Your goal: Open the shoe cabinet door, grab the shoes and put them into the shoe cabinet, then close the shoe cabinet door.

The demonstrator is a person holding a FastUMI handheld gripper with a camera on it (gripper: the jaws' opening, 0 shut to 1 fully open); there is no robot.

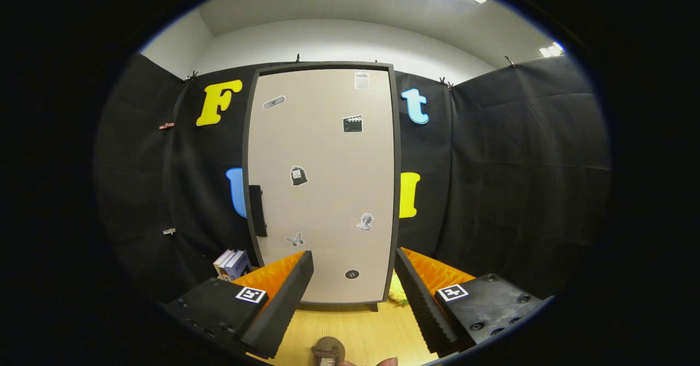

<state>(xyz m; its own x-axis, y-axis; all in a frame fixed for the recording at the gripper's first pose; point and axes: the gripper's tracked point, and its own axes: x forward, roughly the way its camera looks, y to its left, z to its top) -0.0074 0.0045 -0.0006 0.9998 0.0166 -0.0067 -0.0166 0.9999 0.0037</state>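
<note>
2 fingers of the gripper point(353, 278) are spread wide apart with nothing between them, and they point at the shoe cabinet point(322, 185) standing just ahead on the wooden table point(355, 327). Its pale door point(328, 152) is shut, with a dark handle point(257, 210) on the left edge and small stickers on it. Some books point(232, 263) stand beside the left finger, and something yellow-green point(398, 295) peeks out by the right finger.

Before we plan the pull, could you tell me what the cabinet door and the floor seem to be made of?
The gripper is open. Cabinet door: apparently matte beige laminated board, flat and glare-free, dark-edged. Floor: pale wood or wood-look laminate, faint grain showing.
</note>
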